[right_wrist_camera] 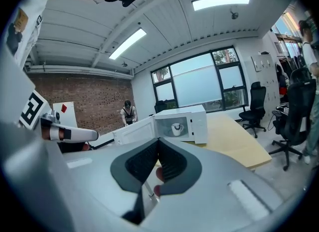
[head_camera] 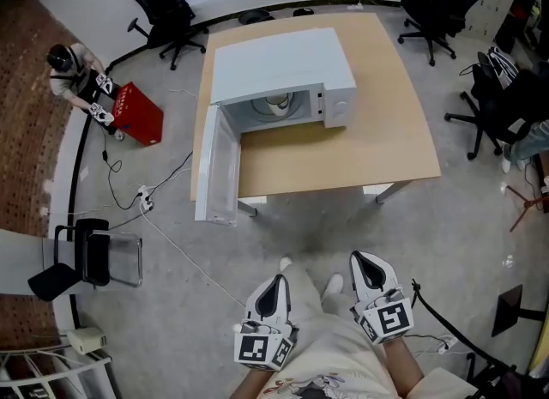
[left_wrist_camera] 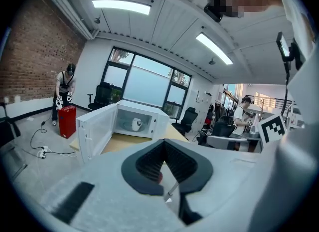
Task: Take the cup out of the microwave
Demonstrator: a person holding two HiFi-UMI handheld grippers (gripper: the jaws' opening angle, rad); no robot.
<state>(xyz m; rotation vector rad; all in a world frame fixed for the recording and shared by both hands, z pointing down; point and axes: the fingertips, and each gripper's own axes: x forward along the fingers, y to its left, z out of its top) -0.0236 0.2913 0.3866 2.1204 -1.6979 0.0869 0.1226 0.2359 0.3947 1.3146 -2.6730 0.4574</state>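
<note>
A white microwave (head_camera: 279,61) stands on a wooden table (head_camera: 377,144) with its door (head_camera: 217,166) swung wide open to the left. Inside it sits a white cup (head_camera: 276,105), upright on the turntable; the cup (left_wrist_camera: 136,123) shows in the left gripper view, and the cup (right_wrist_camera: 176,128) in the right gripper view too. My left gripper (head_camera: 276,288) and right gripper (head_camera: 369,267) are low in the head view, close to my body and well short of the table. Both are shut with nothing between the jaws. Each points toward the open microwave.
Black office chairs (head_camera: 433,3) stand round the table's far and right sides. A person (head_camera: 73,75) stands beside a red box (head_camera: 137,112) at the left. Cables (head_camera: 163,226) trail over the floor between me and the table. A black chair (head_camera: 90,256) is at my left.
</note>
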